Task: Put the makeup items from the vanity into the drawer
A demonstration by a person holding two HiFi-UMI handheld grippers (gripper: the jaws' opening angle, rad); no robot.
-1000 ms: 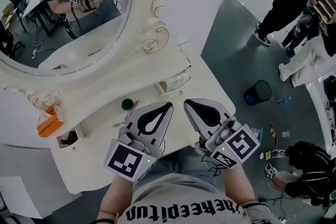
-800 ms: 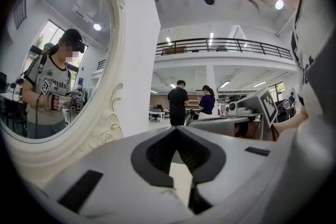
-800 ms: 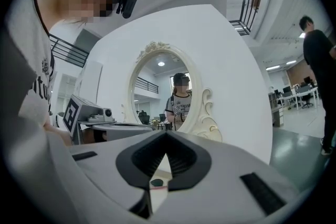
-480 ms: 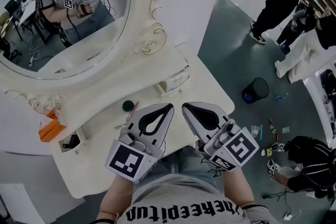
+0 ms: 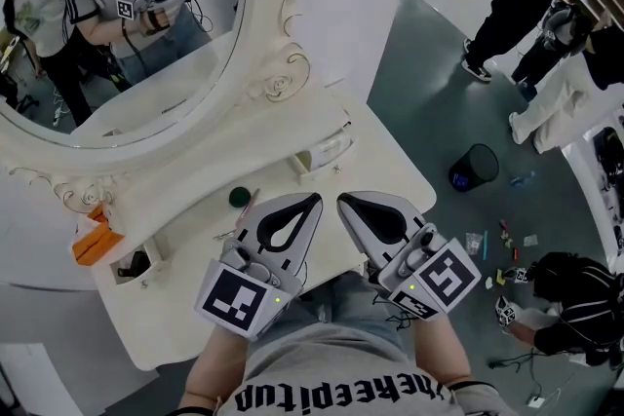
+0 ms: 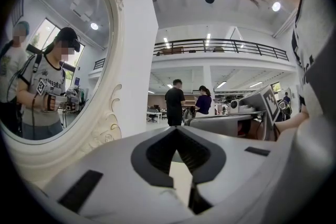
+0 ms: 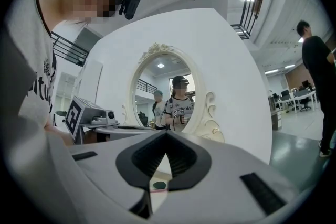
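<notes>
A cream vanity top (image 5: 380, 166) carries a small dark green round compact (image 5: 239, 197), a thin pink pencil (image 5: 248, 206) beside it and a thin metal piece (image 5: 222, 232). Both grippers hover side by side over the vanity's front edge, close to my body. The left gripper (image 5: 314, 200) is shut with nothing in it; its tips meet in the left gripper view (image 6: 176, 129). The right gripper (image 5: 342, 200) is shut too and holds nothing (image 7: 167, 134). Through its jaw window the green compact (image 7: 159, 184) shows on the vanity top.
An oval mirror (image 5: 117, 15) in a carved frame stands behind the top. A small raised drawer unit (image 5: 322, 154) sits at the back right, an orange item (image 5: 93, 234) and a dark open compartment (image 5: 130, 260) at the left. People and a black bin (image 5: 470, 172) are on the floor to the right.
The grippers have barely moved. The head view has shifted slightly, and a second person has come into the mirror's reflection at the left.
</notes>
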